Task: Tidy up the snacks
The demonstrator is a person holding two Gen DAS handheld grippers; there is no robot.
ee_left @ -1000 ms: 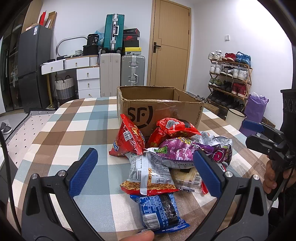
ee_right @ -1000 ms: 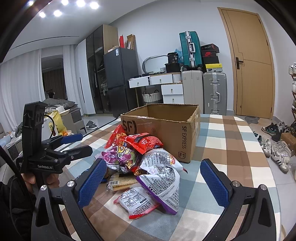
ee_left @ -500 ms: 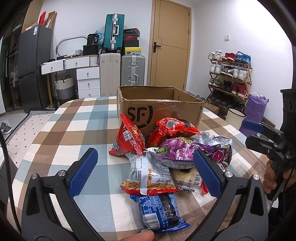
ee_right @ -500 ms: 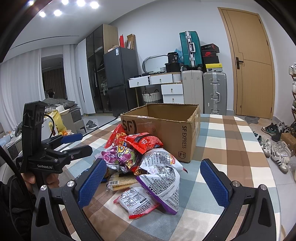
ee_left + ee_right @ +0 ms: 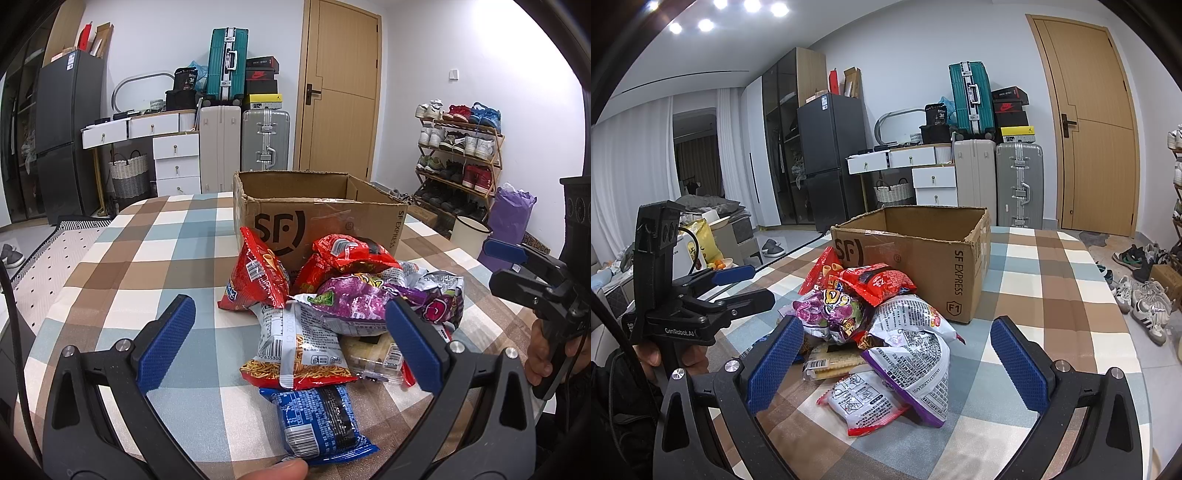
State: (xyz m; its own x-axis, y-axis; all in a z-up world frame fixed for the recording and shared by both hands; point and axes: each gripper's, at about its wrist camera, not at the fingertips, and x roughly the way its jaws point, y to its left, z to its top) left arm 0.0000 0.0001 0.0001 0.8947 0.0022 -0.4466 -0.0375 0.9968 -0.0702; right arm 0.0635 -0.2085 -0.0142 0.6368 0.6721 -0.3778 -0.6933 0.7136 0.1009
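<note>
A pile of snack bags lies on the checked tablecloth in front of an open cardboard box (image 5: 325,218), which also shows in the right wrist view (image 5: 923,254). The pile holds a red chip bag (image 5: 258,277), a purple bag (image 5: 354,299), a noodle bag (image 5: 295,350) and a blue packet (image 5: 317,417). My left gripper (image 5: 288,343) is open and empty, just short of the pile. My right gripper (image 5: 894,358) is open and empty, over a grey-and-purple bag (image 5: 916,354) and a small red-edged packet (image 5: 860,402).
The table (image 5: 122,266) carries a checked cloth. Each gripper shows in the other's view: the right one (image 5: 532,273) at the table's right side, the left one (image 5: 701,295) at the left. Suitcases, drawers, a fridge, a door and a shoe rack stand behind.
</note>
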